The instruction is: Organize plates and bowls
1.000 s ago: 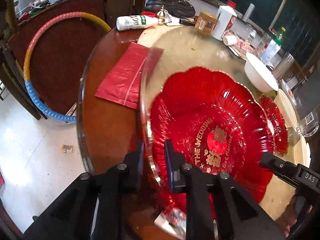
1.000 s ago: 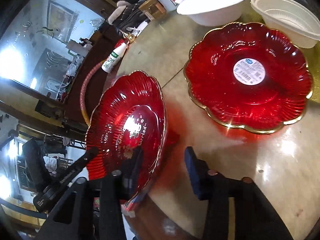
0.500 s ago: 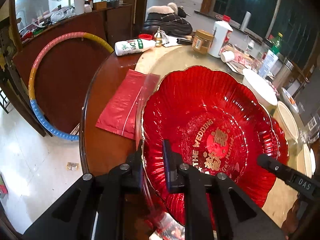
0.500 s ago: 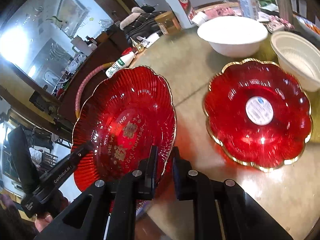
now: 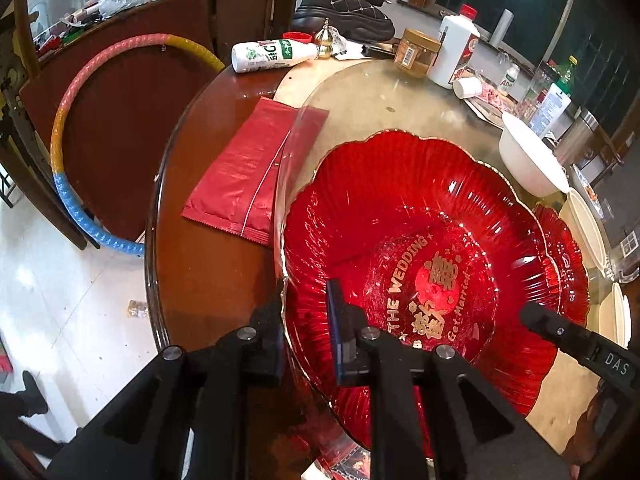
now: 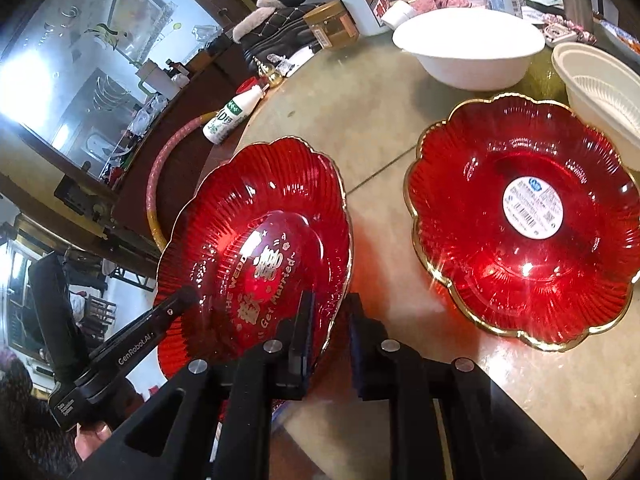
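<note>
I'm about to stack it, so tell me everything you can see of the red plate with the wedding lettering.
The wedding plate is translucent red, ribbed, with a scalloped gold-edged rim and gold "THE WEDDING / Get Married" lettering around a central emblem. It looks like glass or glossy plastic. It is tilted and appears lifted off the table, with the left hand-held gripper and right hand-held gripper each closed on its rim. A second red plate lies apart.
</note>
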Action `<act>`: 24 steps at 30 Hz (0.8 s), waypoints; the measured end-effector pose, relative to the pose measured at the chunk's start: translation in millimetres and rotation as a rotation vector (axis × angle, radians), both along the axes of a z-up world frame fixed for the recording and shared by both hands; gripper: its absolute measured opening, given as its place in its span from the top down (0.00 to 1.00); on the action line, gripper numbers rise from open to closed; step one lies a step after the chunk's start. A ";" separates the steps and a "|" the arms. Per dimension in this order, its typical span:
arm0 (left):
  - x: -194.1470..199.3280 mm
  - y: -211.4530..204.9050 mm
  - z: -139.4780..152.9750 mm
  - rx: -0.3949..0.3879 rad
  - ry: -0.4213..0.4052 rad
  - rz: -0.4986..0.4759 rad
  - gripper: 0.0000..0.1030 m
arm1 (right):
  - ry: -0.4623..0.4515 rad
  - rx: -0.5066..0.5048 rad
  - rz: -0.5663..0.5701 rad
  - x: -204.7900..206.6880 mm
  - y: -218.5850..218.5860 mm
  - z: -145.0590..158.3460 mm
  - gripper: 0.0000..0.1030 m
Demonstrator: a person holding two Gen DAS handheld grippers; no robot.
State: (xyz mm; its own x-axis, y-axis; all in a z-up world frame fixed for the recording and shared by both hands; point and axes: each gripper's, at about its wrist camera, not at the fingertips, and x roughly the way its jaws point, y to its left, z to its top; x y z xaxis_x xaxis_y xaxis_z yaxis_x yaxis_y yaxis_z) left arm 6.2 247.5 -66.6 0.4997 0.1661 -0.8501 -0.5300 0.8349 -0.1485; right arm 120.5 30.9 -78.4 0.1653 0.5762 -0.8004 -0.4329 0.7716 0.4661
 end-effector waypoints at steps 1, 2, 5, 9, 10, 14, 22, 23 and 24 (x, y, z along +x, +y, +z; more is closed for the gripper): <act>-0.8 0.1 1.0 0.003 0.000 0.004 0.85 | 0.009 0.004 0.001 -0.3 -1.2 -0.4 0.82; -1.5 0.0 2.3 0.006 0.003 0.007 0.82 | 0.017 0.013 0.004 -0.2 -1.8 -0.2 0.77; -10.3 1.0 11.9 0.048 -0.003 0.034 0.69 | 0.006 0.050 0.008 -5.4 -12.8 6.6 0.48; -31.3 0.9 38.1 0.099 -0.112 0.110 0.60 | -0.035 0.088 -0.037 -13.5 -45.9 22.0 0.42; -35.4 -2.5 48.2 0.104 -0.155 0.113 0.58 | -0.044 0.099 -0.053 -14.4 -54.3 25.4 0.42; -38.3 -34.5 84.4 0.145 -0.313 0.045 0.17 | -0.092 0.138 -0.179 -9.6 -98.9 38.9 0.35; 30.1 -117.8 89.1 -0.025 -0.273 -0.276 0.16 | -0.117 0.149 -0.411 18.4 -162.9 37.8 0.11; 39.8 -124.3 86.9 -0.036 -0.255 -0.285 0.16 | -0.092 0.153 -0.418 23.0 -164.8 33.8 0.11; 50.7 -129.9 84.0 -0.050 -0.239 -0.300 0.16 | -0.061 0.163 -0.418 29.3 -166.4 28.2 0.11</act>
